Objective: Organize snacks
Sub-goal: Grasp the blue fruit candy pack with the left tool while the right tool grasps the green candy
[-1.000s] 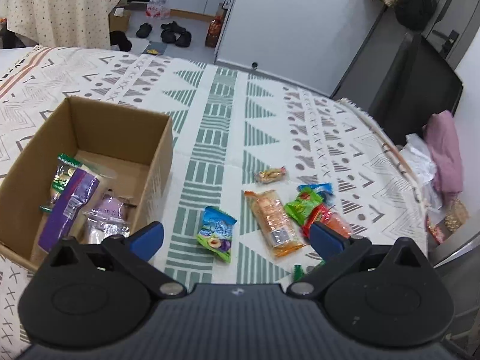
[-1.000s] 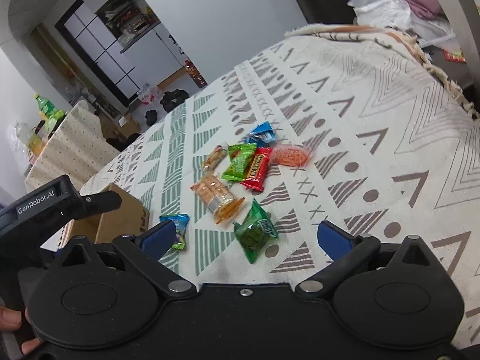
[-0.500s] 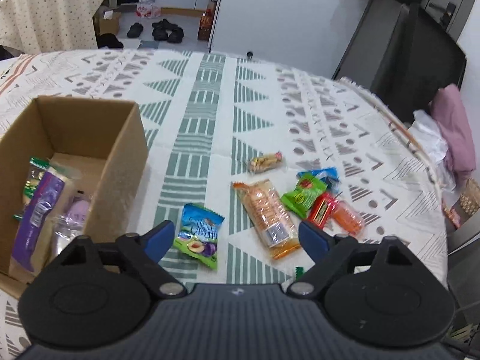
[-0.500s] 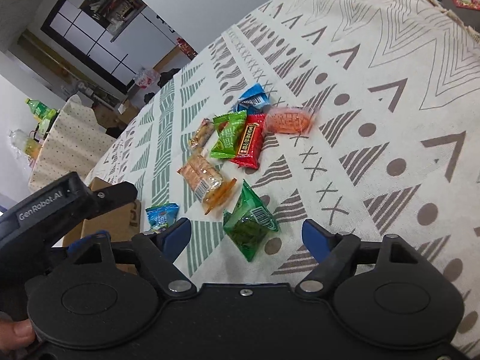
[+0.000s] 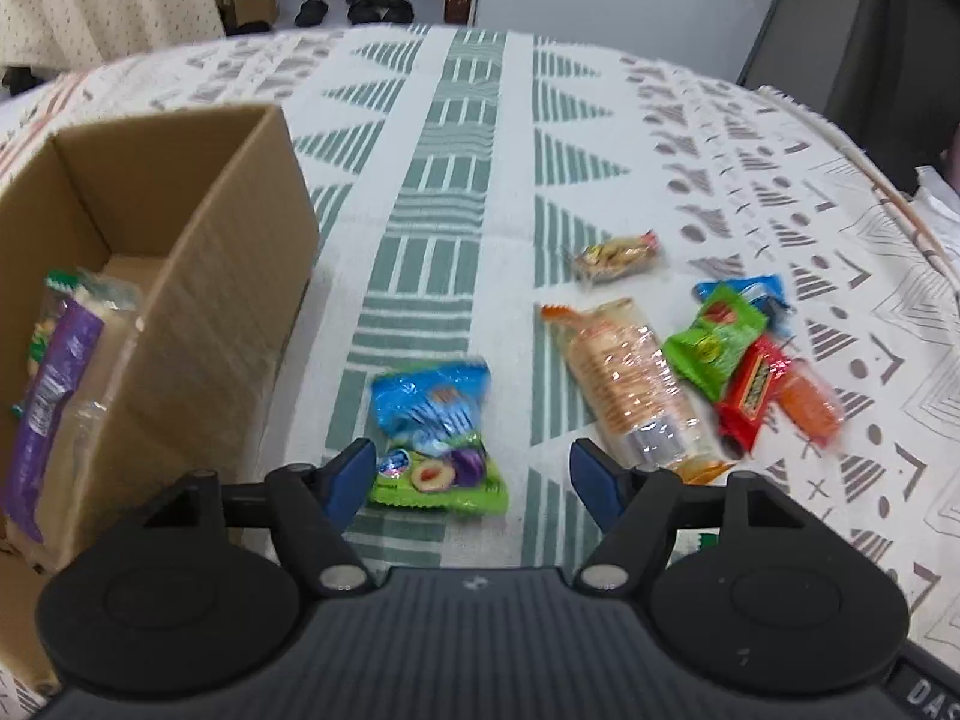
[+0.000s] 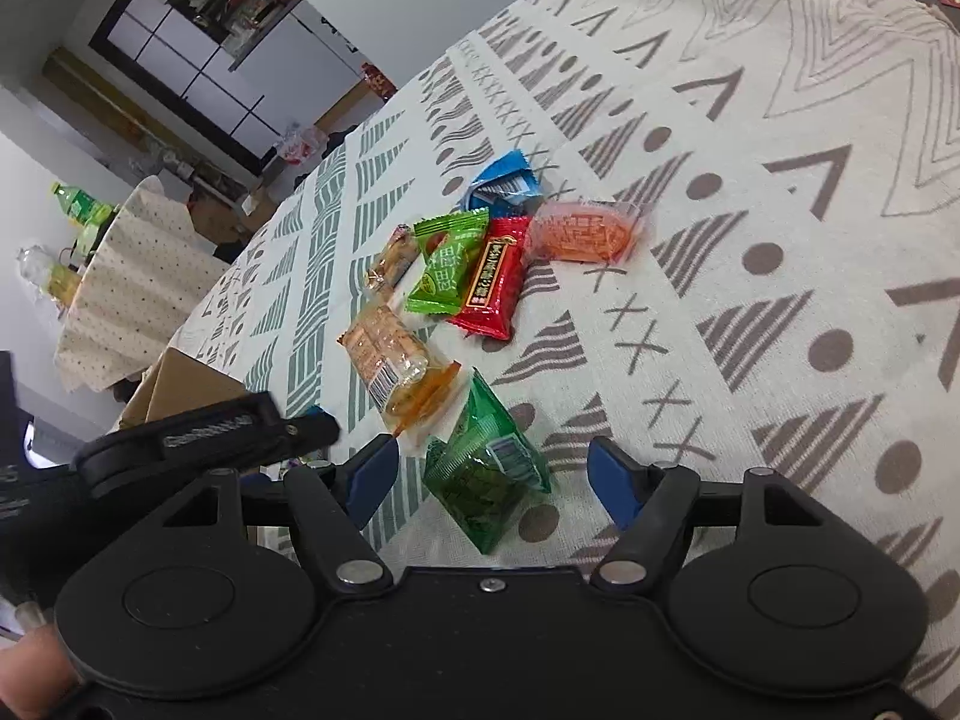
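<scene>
Left wrist view: the left gripper [image 5: 471, 474] pointed steeply down over the blue and green snack bag [image 5: 437, 438] on the tabletop [image 5: 456, 180], just beside the cardboard box [image 5: 180, 276]. Its jaws had just been closing, half wide, bag between them but not pinched yet. Looked light, crinkly and slippery, so I'd grab across the middle

Right wrist view: the right gripper [image 6: 492, 477] tilted down around the dark green packet [image 6: 489, 468], jaws closing too, pads not touching. Same soft, puffy stuff
</scene>
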The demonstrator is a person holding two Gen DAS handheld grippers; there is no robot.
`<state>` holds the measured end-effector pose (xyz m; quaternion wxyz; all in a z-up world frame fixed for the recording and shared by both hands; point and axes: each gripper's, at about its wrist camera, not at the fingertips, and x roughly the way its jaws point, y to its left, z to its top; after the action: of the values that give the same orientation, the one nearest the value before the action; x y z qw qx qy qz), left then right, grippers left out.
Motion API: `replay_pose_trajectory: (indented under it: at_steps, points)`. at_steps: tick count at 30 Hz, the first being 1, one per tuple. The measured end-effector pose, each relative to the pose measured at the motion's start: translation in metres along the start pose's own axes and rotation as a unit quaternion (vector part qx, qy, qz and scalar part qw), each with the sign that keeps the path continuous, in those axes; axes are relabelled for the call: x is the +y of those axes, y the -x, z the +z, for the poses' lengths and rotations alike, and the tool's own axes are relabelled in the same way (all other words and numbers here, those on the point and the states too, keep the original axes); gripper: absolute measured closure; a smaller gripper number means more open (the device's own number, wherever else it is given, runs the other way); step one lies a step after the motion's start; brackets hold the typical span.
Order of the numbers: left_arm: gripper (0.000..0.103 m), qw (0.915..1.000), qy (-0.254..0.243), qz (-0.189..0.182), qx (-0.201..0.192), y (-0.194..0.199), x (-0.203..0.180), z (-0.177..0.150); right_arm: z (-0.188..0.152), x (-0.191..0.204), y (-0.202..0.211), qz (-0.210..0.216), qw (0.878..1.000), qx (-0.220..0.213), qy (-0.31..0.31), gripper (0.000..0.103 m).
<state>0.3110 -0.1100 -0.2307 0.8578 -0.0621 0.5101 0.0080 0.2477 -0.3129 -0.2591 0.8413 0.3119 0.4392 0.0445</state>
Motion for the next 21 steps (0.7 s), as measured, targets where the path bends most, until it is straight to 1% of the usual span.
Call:
replay_pose_trajectory:
  at_steps: [1, 3, 4, 5, 6, 7, 8, 9, 12, 16, 21]
  points:
    - [0.035, 1.0, 0.004, -0.001, 0.006, -0.004, 0.001, -0.001, 0.0, 0.001, -0.001, 0.0, 1.0, -0.001, 0.003, 0.034]
    - [0.043, 0.9999, 0.0, 0.008, 0.011, -0.008, 0.001, -0.002, 0.0, 0.001, -0.003, -0.002, 1.0, -0.002, 0.01, 0.034]
    - [0.045, 0.9999, -0.002, 0.013, 0.009, -0.009, 0.0, -0.003, 0.0, 0.002, -0.003, -0.003, 1.0, -0.002, 0.013, 0.035]
    - [0.048, 0.9999, -0.001, 0.014, 0.007, -0.008, 0.0, -0.003, 0.0, 0.002, -0.004, -0.004, 1.0, -0.004, 0.015, 0.038]
    - [0.055, 0.9999, 0.002, 0.014, 0.005, -0.008, 0.001, -0.003, 0.0, 0.002, -0.005, -0.006, 1.0, -0.005, 0.018, 0.042]
    - [0.059, 0.9998, 0.006, 0.016, 0.005, -0.007, 0.002, -0.003, 0.0, 0.002, -0.005, -0.008, 1.0, -0.005, 0.02, 0.052]
    - [0.07, 0.9998, 0.008, 0.018, 0.003, -0.007, 0.003, -0.002, 0.0, 0.002, -0.006, -0.009, 1.0, -0.004, 0.019, 0.058]
    - [0.082, 0.9998, 0.011, 0.018, 0.002, -0.005, 0.005, -0.001, 0.0, 0.0, -0.006, -0.005, 1.0, -0.001, 0.015, 0.058]
    - [0.098, 0.9995, 0.027, 0.015, 0.003, 0.0, 0.011, 0.0, 0.0, -0.002, -0.004, 0.0, 1.0, -0.003, 0.006, 0.06]
    - [0.103, 0.9995, 0.028, 0.009, -0.013, 0.012, 0.012, 0.0, -0.002, -0.001, 0.003, -0.003, 1.0, -0.008, 0.005, 0.062]
    - [0.103, 0.999, 0.031, -0.015, -0.029, 0.031, 0.013, -0.002, -0.003, 0.002, 0.017, -0.003, 1.0, -0.025, 0.007, 0.065]
